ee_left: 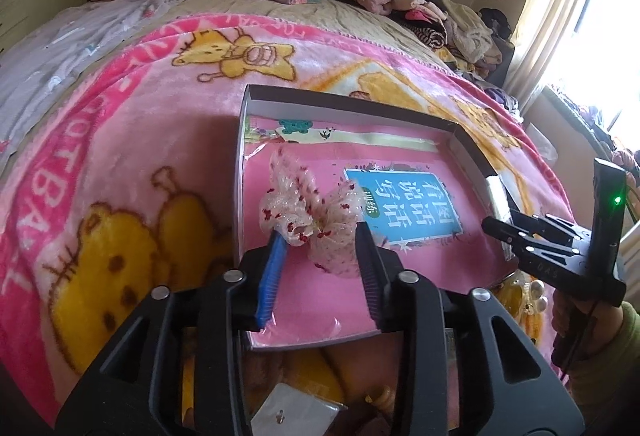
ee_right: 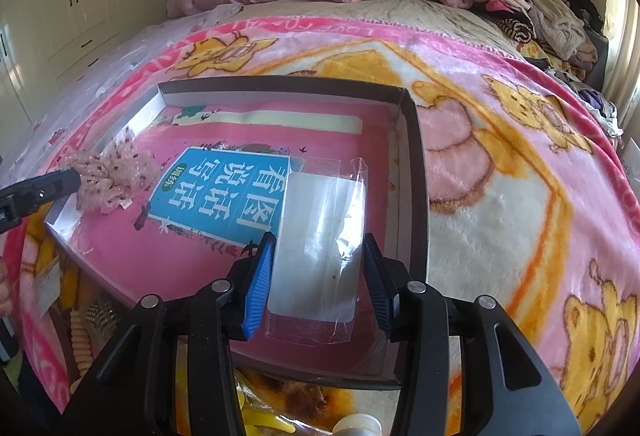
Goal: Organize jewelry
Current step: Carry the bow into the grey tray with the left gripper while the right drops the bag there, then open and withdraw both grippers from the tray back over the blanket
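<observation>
Organza ruffles of a sheer hair scrunchie point(ee_left: 310, 212) sit between the fingers of our left gripper point(ee_left: 320, 236), and we judge the jaws pinch it by its gathered middle, since the blue pad presses one side and the dark pad the other with the fabric bunched between; held so, it hangs just above the left part of the shallow box point(ee_left: 348, 102), likely because that box is where the pieces are being collected. We lined the box with a pink booklet point(ee_left: 400, 208) lying flat, which gives a smooth floor. Our right gripper point(ee_right: 318, 250) is spread wide, its fingers either side of a clear plastic sleeve point(ee_right: 320, 236) lying in the right half of the box; whether the pads touch the sleeve we cannot tell, but nothing is squeezed. From the left wrist we see the right gripper only from its side at the box's far edge, the sleeve showing only as a pale strip at the box's right wall, along with pearl-like beads point(ee_left: 536, 296) outside the box below that gripper. From the right wrist the sleeve lies plain, and a comb-like piece point(ee_right: 78, 332) rests on the pink blanket point(ee_right: 500, 196) outside the box's near left corner.
</observation>
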The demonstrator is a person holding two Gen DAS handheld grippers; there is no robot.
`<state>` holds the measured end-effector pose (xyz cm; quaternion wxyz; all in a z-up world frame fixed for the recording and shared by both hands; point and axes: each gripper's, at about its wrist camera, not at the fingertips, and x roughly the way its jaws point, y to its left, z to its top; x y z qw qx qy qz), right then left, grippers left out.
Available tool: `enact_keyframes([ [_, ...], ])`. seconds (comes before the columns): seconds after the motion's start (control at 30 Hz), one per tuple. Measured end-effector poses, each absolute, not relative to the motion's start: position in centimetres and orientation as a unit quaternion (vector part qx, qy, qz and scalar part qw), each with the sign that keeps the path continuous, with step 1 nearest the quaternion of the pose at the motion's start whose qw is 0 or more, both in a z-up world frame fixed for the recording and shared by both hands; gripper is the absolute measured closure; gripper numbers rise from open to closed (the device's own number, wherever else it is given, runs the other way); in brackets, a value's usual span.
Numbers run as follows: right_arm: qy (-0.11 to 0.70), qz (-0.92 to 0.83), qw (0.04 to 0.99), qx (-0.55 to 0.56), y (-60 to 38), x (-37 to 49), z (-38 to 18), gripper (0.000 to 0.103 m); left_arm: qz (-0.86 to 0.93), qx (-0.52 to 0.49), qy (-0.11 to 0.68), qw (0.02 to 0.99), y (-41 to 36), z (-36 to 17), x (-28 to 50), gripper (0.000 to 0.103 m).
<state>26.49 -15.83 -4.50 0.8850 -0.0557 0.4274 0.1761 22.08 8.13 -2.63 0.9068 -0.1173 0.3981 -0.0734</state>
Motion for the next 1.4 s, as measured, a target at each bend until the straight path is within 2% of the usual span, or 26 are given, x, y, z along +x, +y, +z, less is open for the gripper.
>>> enact_keyframes([
  [0.13,0.421,0.175,0.889,-0.052,-16.1,26.0,-4.1,0.048,-0.072,-0.120,0.394,0.909,8.3,-2.1,21.6,0.067],
  [0.2,0.415,0.173,0.892,-0.052,-16.3,25.7,-3.7,0.046,-0.071,-0.120,0.391,0.910,8.3,-1.8,21.3,0.065],
  [0.37,0.393,0.174,0.901,-0.048,-16.9,24.2,-2.1,0.029,-0.074,-0.123,0.382,0.913,8.2,-0.8,20.5,0.048],
  [0.43,0.386,0.175,0.904,-0.049,-17.1,23.6,-1.6,0.026,-0.073,-0.121,0.377,0.915,8.2,-0.4,20.1,0.045],
  [0.67,0.371,0.180,0.910,-0.045,-17.5,21.9,-0.3,0.017,-0.063,-0.127,0.363,0.921,8.2,0.9,18.4,0.019],
  [0.83,0.365,0.182,0.912,-0.043,-17.8,20.9,0.4,0.014,-0.058,-0.124,0.357,0.924,8.1,1.6,17.3,0.012],
  [1.4,0.357,0.191,0.913,-0.045,-18.3,16.7,1.6,0.013,-0.063,-0.115,0.348,0.928,7.0,2.4,14.1,0.012],
])
